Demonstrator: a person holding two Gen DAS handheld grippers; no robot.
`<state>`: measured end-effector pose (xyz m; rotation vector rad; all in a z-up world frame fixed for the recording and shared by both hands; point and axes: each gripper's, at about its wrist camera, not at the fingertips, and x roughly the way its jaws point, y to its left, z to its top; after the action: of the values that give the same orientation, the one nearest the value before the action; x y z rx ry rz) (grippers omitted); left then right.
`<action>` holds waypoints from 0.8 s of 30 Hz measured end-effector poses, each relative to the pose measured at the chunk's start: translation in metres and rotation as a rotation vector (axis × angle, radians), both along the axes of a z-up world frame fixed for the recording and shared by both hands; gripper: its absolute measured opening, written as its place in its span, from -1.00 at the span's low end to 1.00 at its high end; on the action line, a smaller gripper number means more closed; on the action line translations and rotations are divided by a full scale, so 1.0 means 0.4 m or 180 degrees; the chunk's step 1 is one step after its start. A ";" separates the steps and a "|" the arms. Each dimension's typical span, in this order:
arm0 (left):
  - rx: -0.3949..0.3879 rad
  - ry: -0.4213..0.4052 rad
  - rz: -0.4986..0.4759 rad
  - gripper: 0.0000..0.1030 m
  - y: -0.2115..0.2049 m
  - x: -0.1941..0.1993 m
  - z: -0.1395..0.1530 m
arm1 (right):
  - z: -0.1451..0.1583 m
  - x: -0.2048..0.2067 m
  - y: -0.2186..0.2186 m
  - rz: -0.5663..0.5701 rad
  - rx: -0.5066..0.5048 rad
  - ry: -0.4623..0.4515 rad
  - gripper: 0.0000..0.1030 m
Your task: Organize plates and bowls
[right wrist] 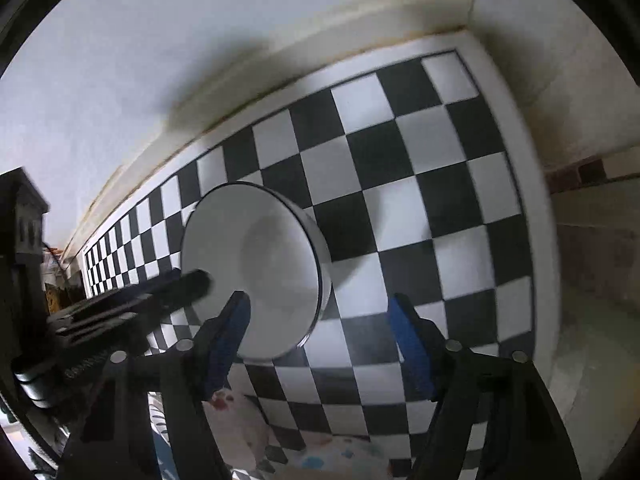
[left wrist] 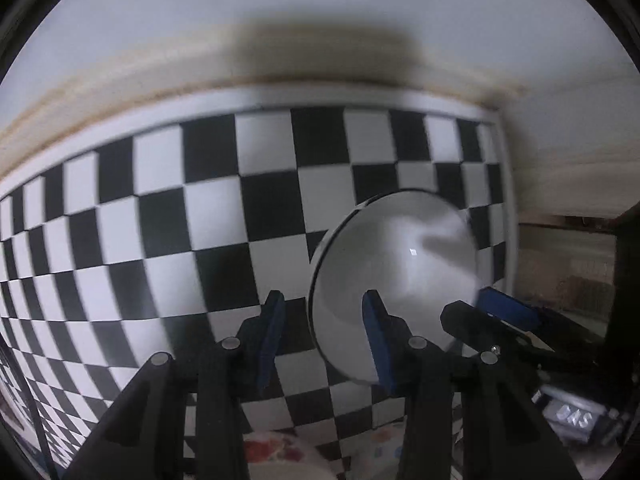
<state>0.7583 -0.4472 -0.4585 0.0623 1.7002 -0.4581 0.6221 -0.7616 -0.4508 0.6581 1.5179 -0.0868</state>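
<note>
Bowl: a white bowl [left wrist: 394,276] with a thin dark rim line stands upright on the checkered mat [left wrist: 160,220], near the mat's right edge in the left wrist view.
Mat: black and white squares with a white border, lying on the counter [right wrist: 588,280] against a pale wall [left wrist: 320,12].
Left gripper: the left gripper [left wrist: 324,334] points steeply down with its blue fingers [left wrist: 272,336] parted a little; nothing is between them.
Bowl to left fingers: the bowl's near-left rim lies past the gap, partly behind the right-hand finger; the pads do not press on it.
Right gripper: the right gripper [right wrist: 322,338] points steeply down with its fingers [right wrist: 412,344] spread wide and nothing gripped.
Bowl to right fingers: in the right wrist view the bowl [right wrist: 256,268] sits up and left of the gap, its near edge behind the left-hand finger; only mat squares show between the fingers.
Near edge: a patterned cloth [right wrist: 240,432] with red and blue marks shows below the mat.
Sharpness: both views are blurred.
</note>
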 end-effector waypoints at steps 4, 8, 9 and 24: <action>0.0119 0.0015 -0.0073 -0.49 -0.010 -0.006 -0.044 | -0.048 0.022 0.014 -0.0006 0.0015 0.0097 -0.24; 0.0096 -0.0006 -0.0006 -0.64 -0.004 -0.012 -0.057 | -0.071 0.032 0.029 0.0026 -0.0083 0.0193 -0.82; 0.0064 0.0012 0.0029 -0.67 -0.001 -0.013 -0.057 | -0.071 0.033 0.032 0.0034 -0.0139 0.0194 -0.82; -0.0012 -0.0092 0.0092 -0.72 0.037 -0.076 0.042 | -0.024 0.016 0.086 0.0112 -0.0169 0.0126 -0.83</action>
<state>0.7279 -0.4324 -0.4419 0.0415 1.6698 -0.4370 0.6285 -0.7272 -0.4602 0.5899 1.5594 -0.1135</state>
